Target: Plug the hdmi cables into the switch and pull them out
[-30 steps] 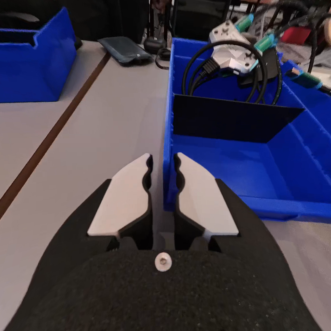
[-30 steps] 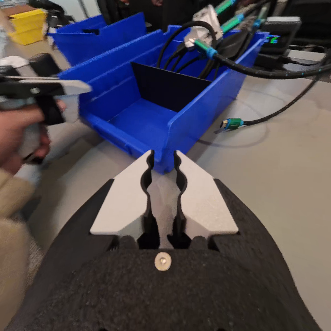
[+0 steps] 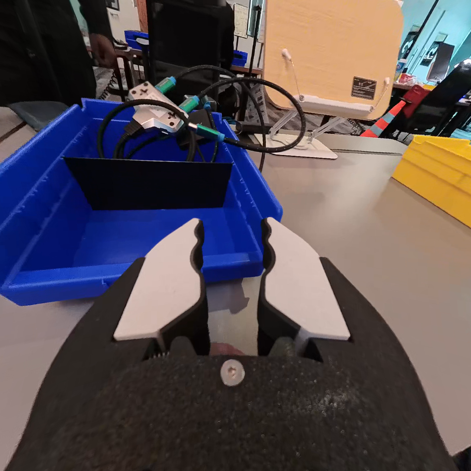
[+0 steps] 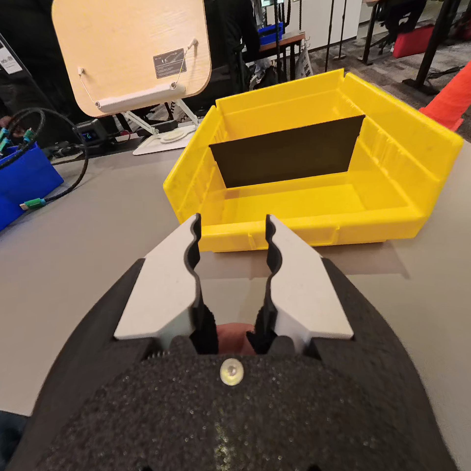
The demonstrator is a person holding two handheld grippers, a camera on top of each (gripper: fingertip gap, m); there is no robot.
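— Left gripper [image 3: 232, 224]?
— Spread apart, nothing between the fingers. Held above the table [image 3: 356, 229], over the near right corner of the blue bin [image 3: 257, 188].

— Blue bin contents?
— Split by a black divider [image 3: 147, 183]. Near compartment bare. Far compartment holding the silver switch [image 3: 155, 112], propped up on a coil of black cables [image 3: 114, 137]. Underside of the switch and floor of that compartment hidden behind the divider.

— Plugs at the switch?
— Two green-sleeved plugs [image 3: 188, 104] at its far side, apparently seated; the ports themselves too small to make out. A third green plug [image 3: 207, 132] just off the switch's right end, hanging over the bin's right rim; not clearly in a port.

— Right gripper [image 4: 233, 225]?
— Also spread, gripping nothing. Pointed at the near wall of the yellow bin [image 4: 305, 229], clear of it. Yellow bin divided by its own black divider [image 4: 285, 150]; both visible compartments bare.

— Loose cable?
— One green plug [image 4: 33, 203] lying flat on the table beside the blue bin, toward the left edge of the right wrist view, braided cable looping back from it. Blue bin cut off there by the frame edge.

— Far edge of the table?
— A tilted wooden board [image 4: 132, 51] on a white stand, and a small dark device [image 4: 89, 133] with a lit display, details unreadable. Orange cone [image 4: 451, 99] cut off at the right.
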